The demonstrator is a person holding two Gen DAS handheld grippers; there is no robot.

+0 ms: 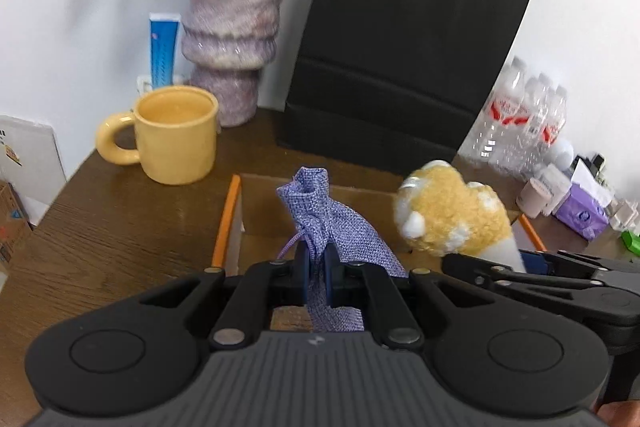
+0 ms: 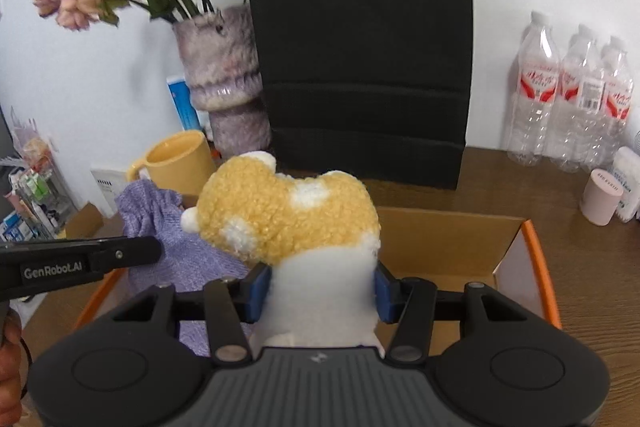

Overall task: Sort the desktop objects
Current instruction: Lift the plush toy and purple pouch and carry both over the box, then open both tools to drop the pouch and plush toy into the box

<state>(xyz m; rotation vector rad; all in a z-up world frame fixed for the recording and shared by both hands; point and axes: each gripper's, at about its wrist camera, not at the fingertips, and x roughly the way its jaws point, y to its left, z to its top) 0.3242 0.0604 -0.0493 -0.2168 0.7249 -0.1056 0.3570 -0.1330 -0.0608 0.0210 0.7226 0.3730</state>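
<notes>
My left gripper (image 1: pixel 316 273) is shut on a purple woven drawstring pouch (image 1: pixel 332 223) and holds it over an open cardboard box with orange edges (image 1: pixel 228 219). My right gripper (image 2: pixel 318 291) is shut on a yellow and white plush toy (image 2: pixel 288 215), also above the box (image 2: pixel 536 259). The plush shows at the right of the left wrist view (image 1: pixel 452 215). The pouch shows at the left of the right wrist view (image 2: pixel 160 223), beside the left gripper's arm (image 2: pixel 80 263).
A yellow mug (image 1: pixel 176 133), a fuzzy purple vase with dried flowers (image 1: pixel 232 31) and a black paper bag (image 1: pixel 400 55) stand behind the box on the brown wooden table (image 1: pixel 120 227). Water bottles (image 2: pixel 572 87), a pink cylinder (image 2: pixel 600 197) and small items stand at the right.
</notes>
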